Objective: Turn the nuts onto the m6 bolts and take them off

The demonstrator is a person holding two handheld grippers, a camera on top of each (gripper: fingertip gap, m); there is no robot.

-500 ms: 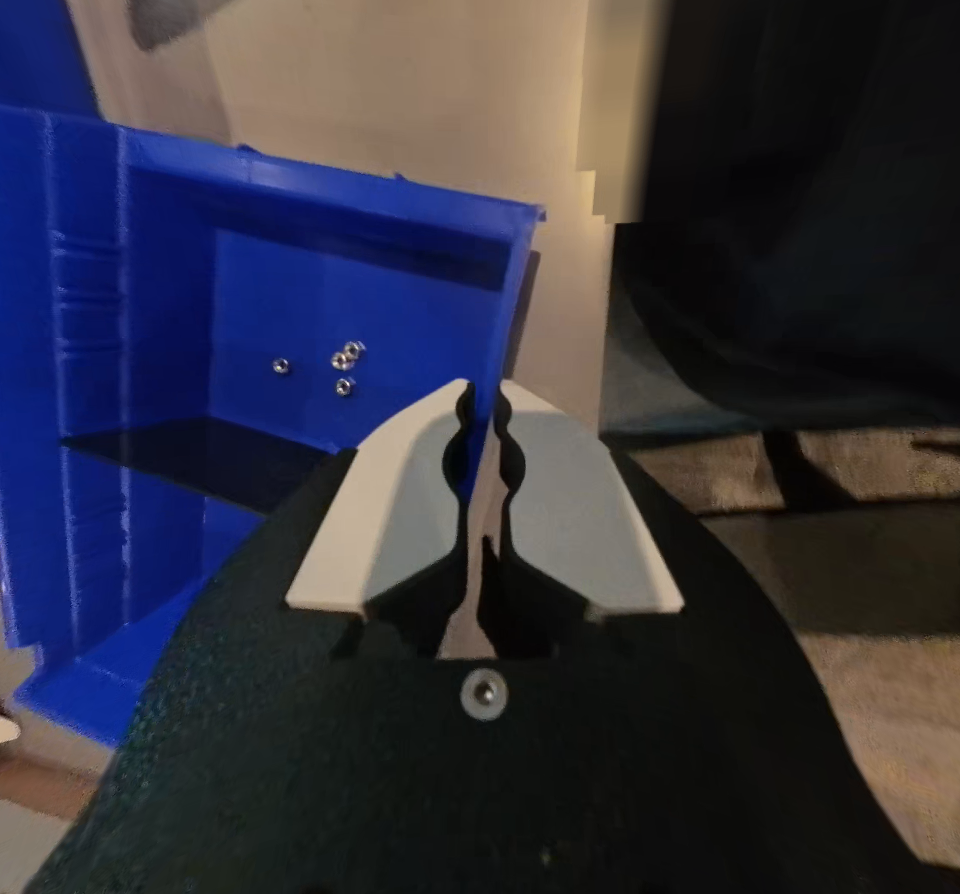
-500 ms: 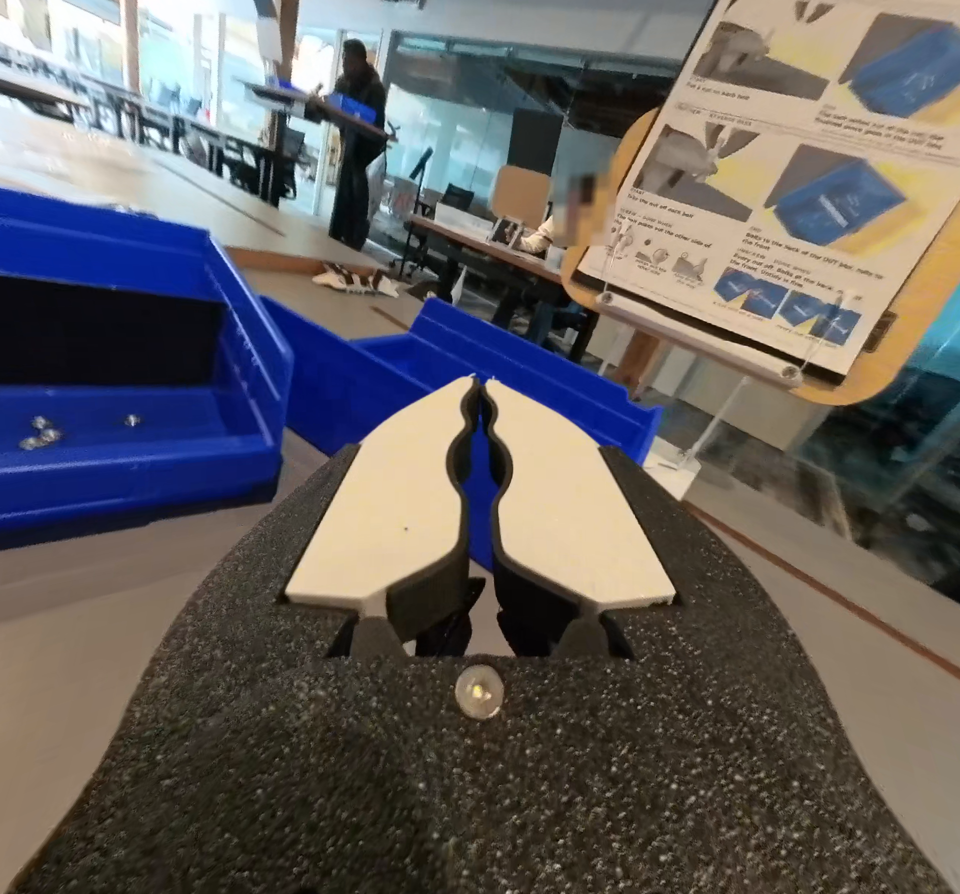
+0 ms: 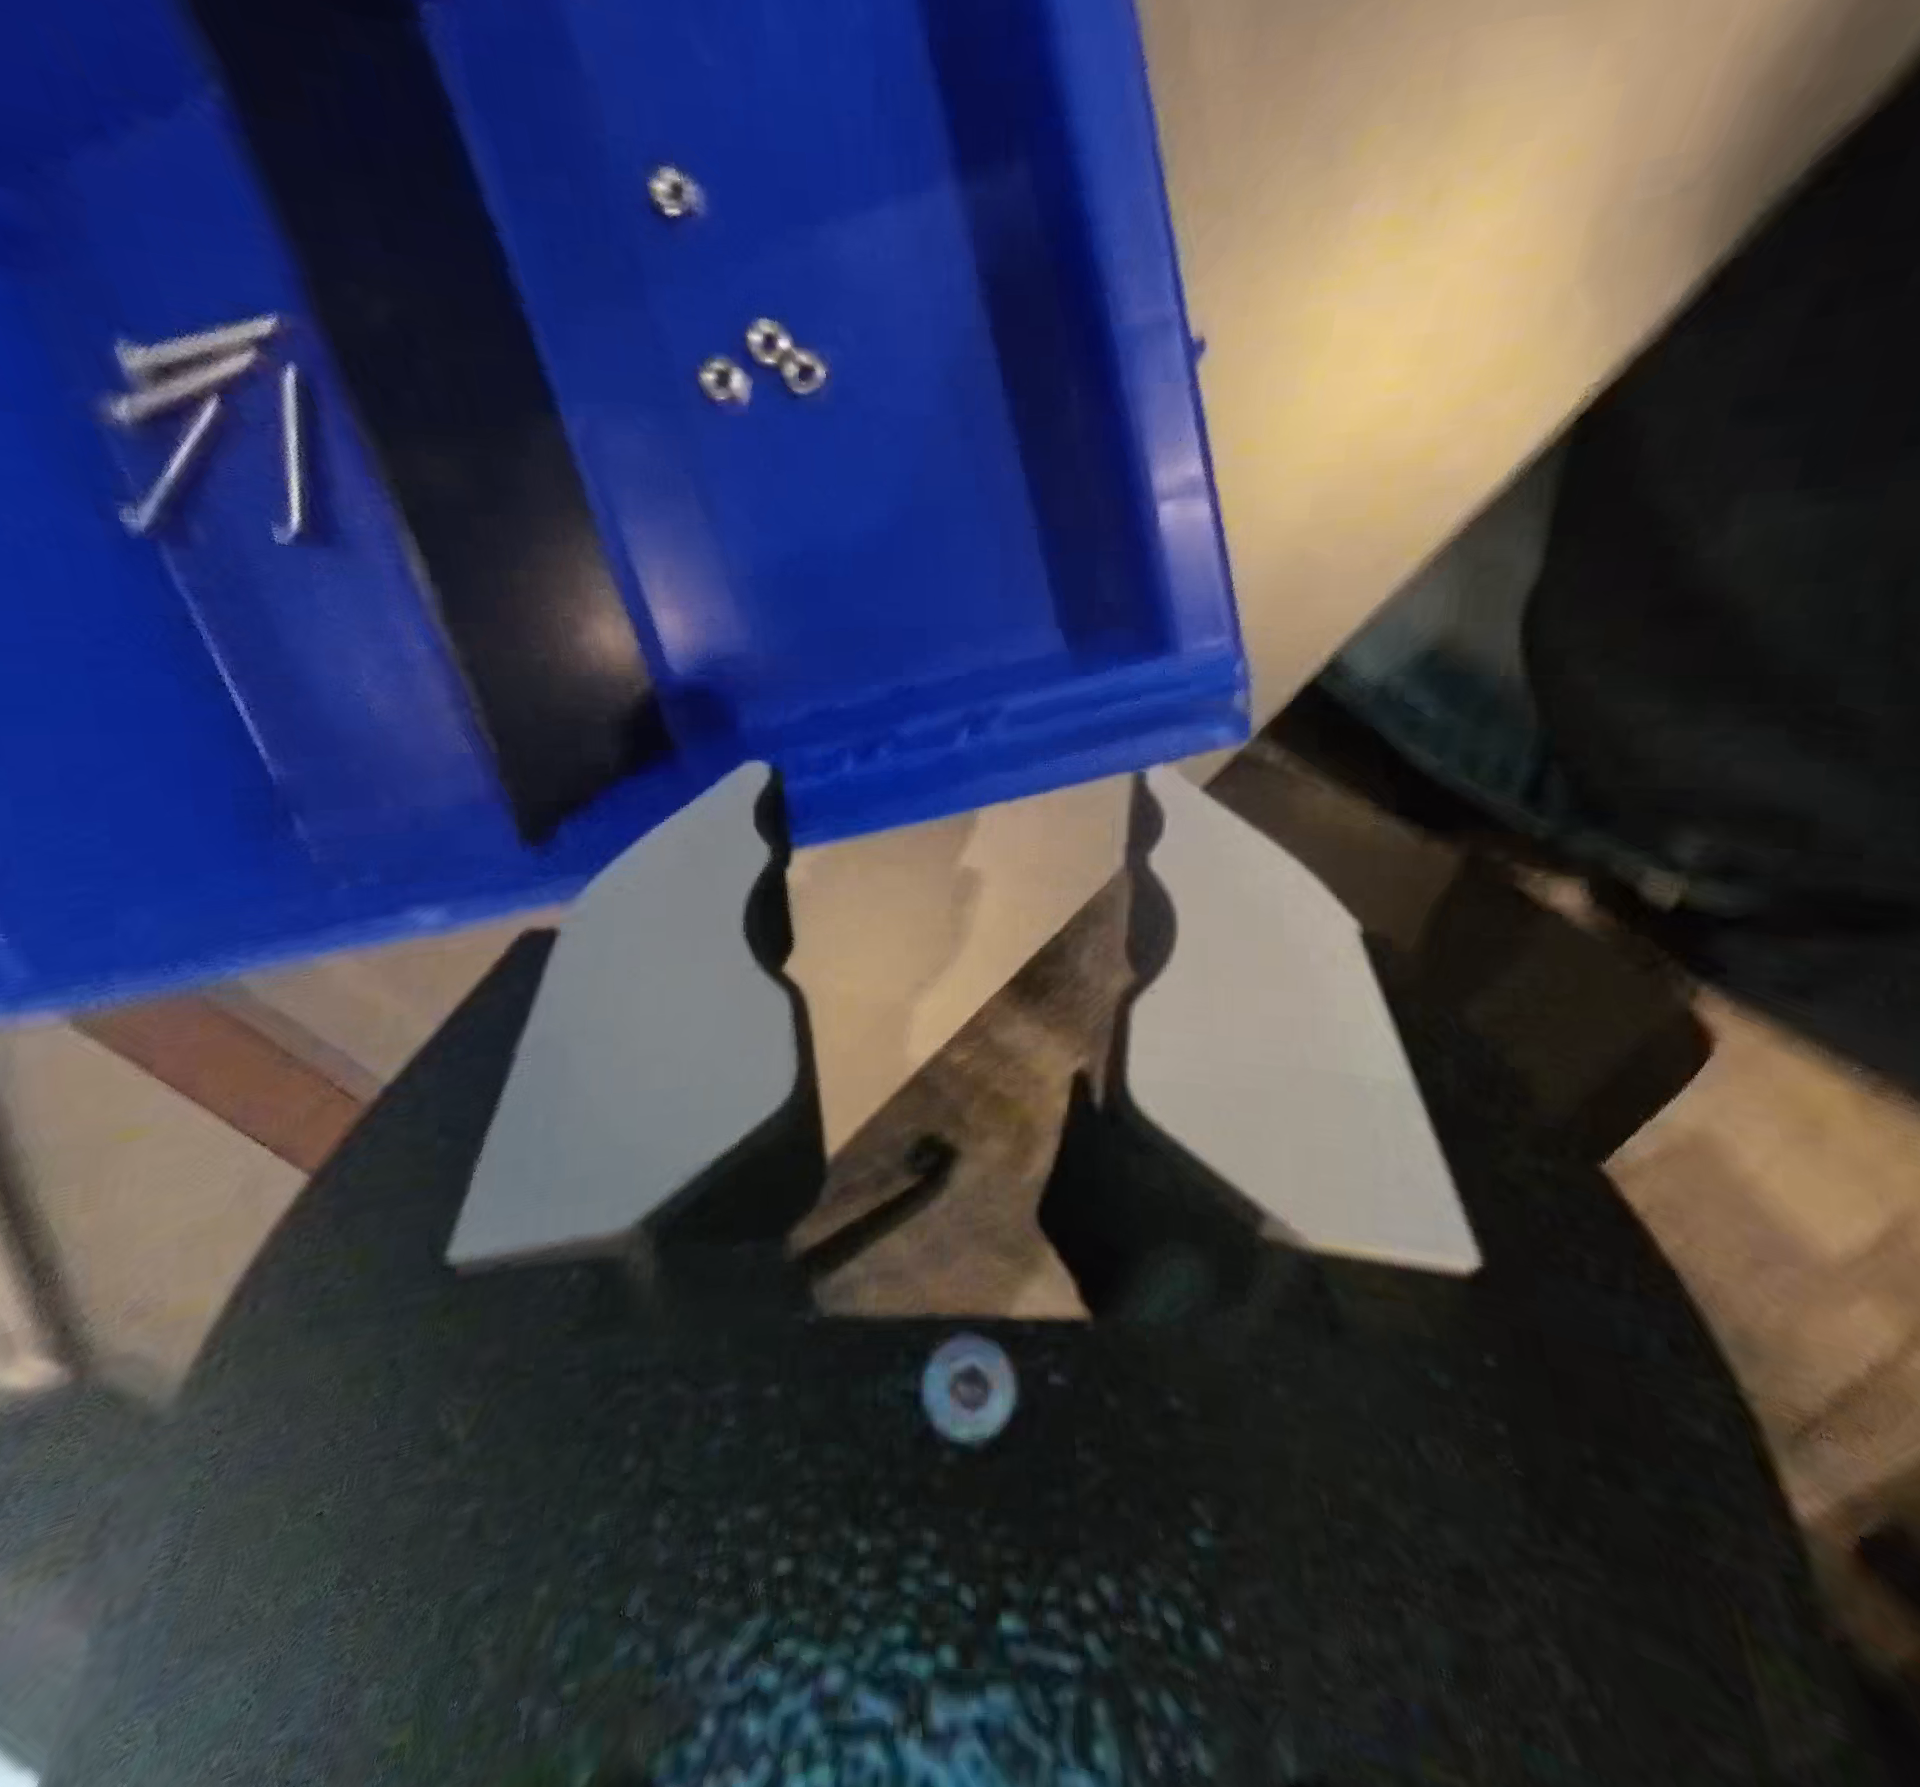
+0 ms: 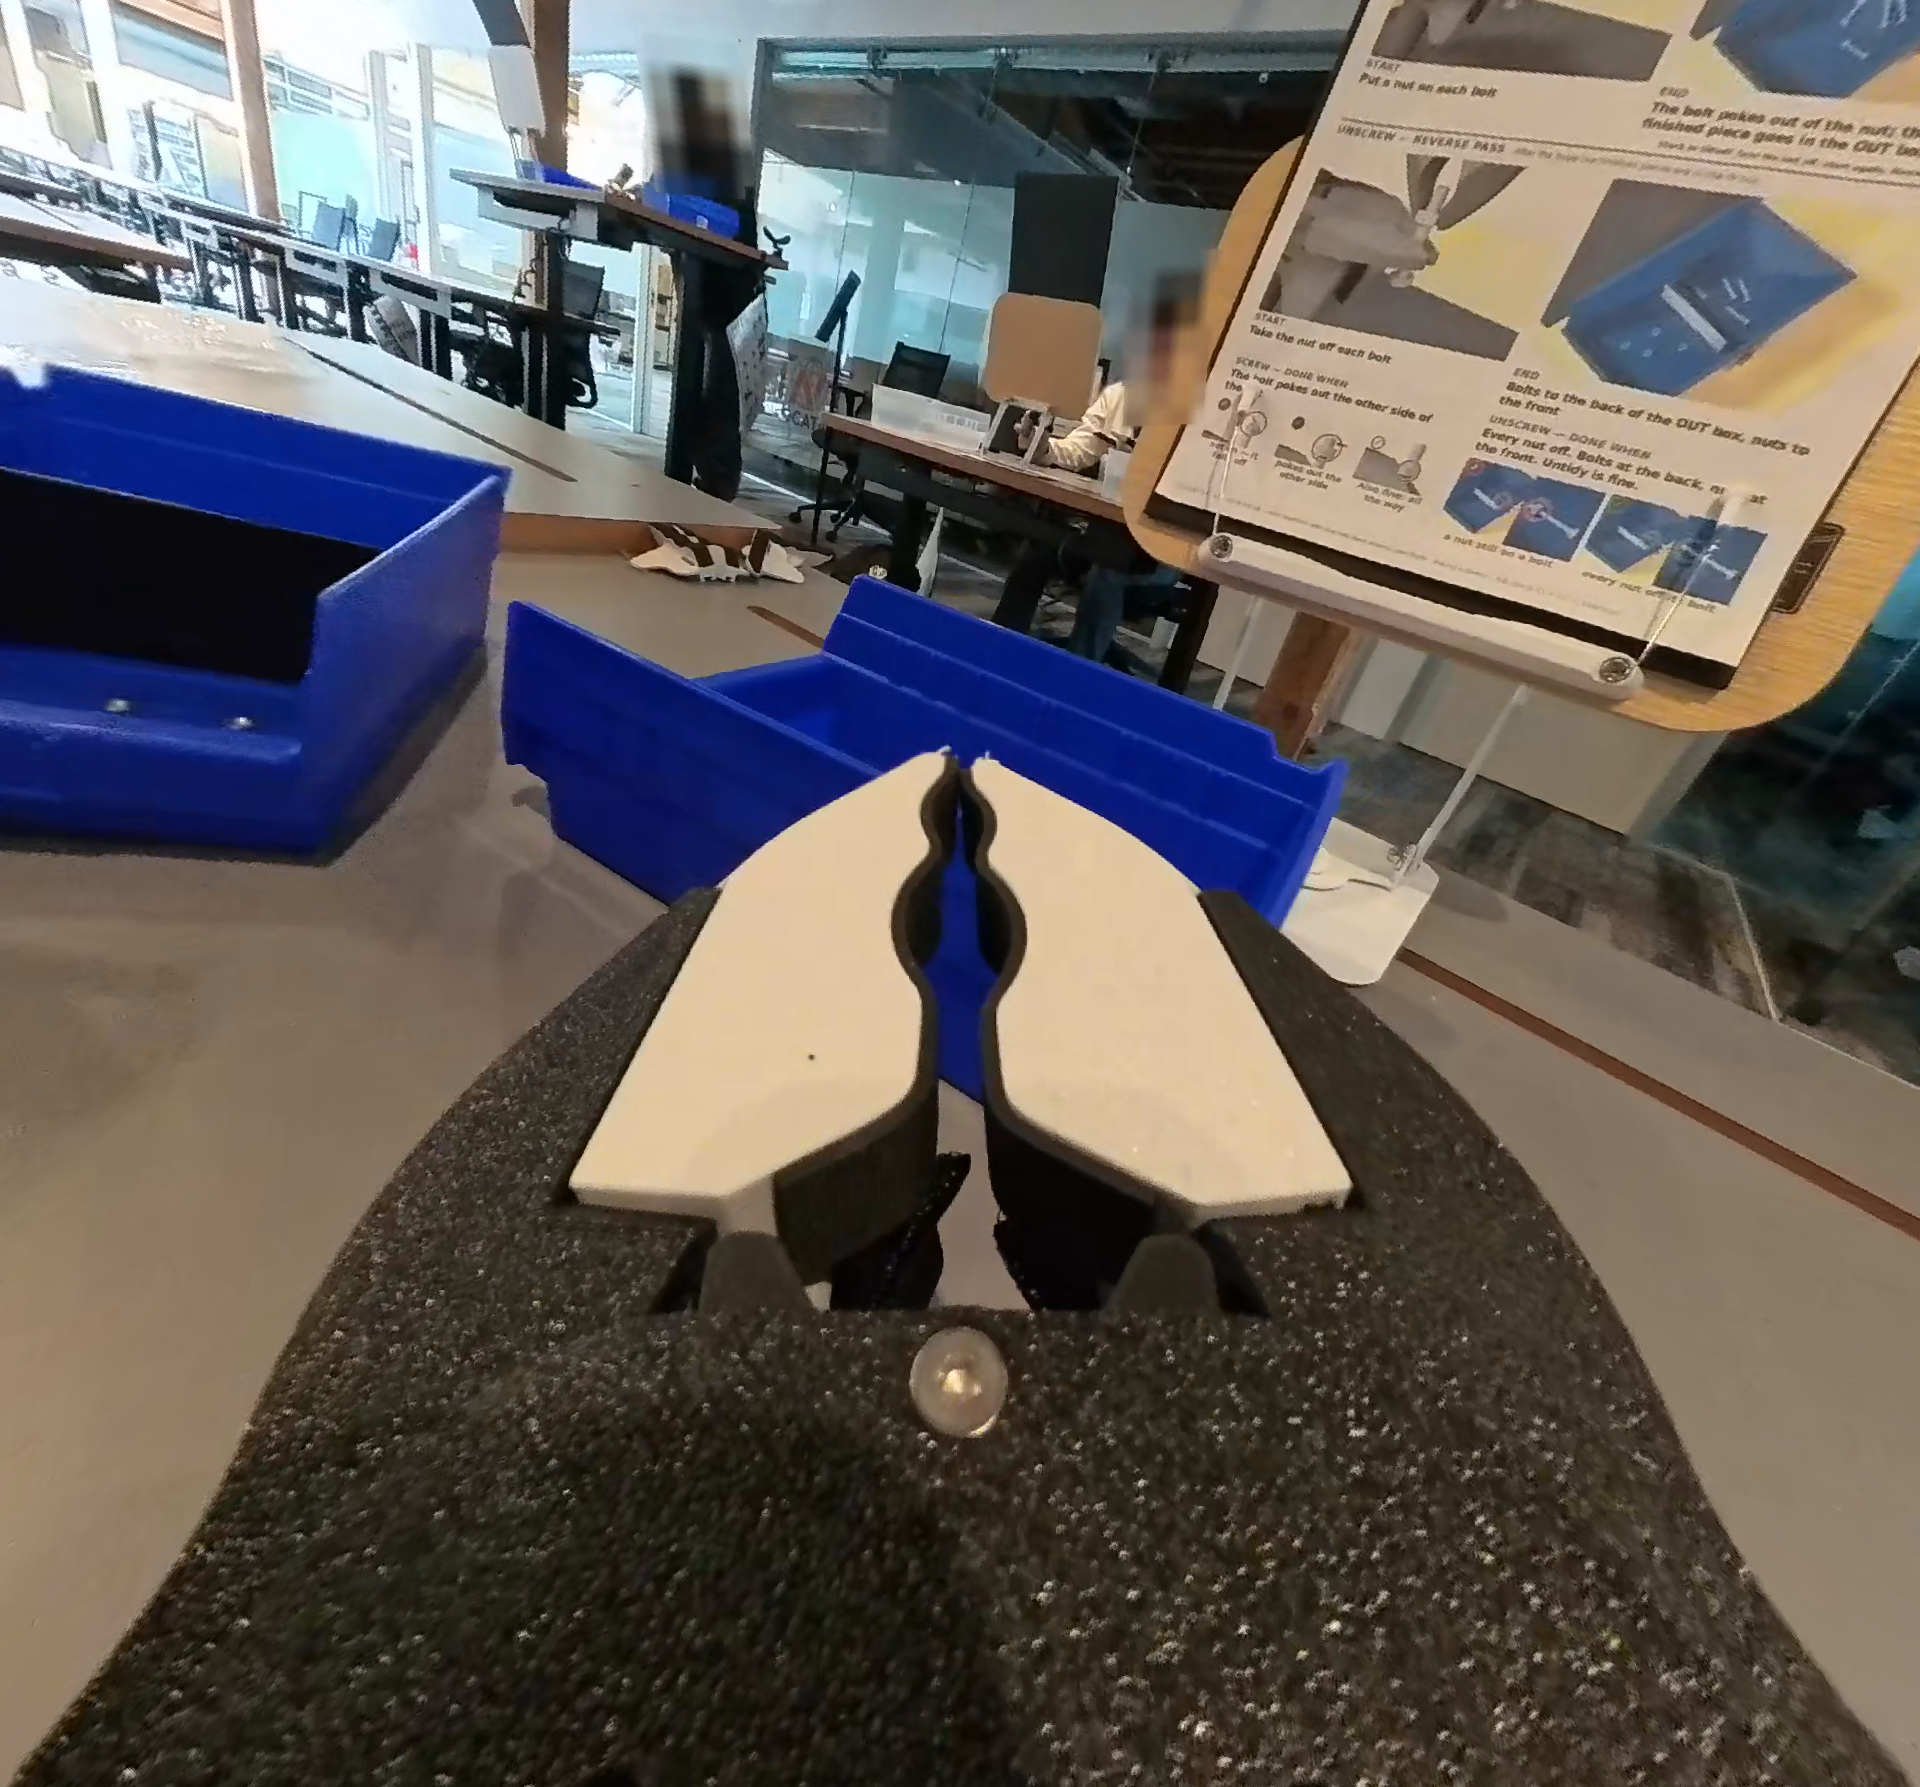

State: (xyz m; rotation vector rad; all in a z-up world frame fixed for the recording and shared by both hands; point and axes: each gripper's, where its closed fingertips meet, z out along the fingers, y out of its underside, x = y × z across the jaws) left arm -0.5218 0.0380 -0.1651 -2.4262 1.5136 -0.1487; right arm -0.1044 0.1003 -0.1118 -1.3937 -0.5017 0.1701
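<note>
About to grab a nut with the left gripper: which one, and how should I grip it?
Take the lone nut: it lies flat, apart from the cluster of three. Bring the open left gripper down from above into the bin and close the fingers across its sides.

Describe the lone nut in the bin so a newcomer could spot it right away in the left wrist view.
Find the blue bin ahead of the open left gripper; a black divider splits it, with the bolts on one side and the nuts on the other. The lone nut lies by itself, farther from the gripper than the cluster of three nuts.
</note>
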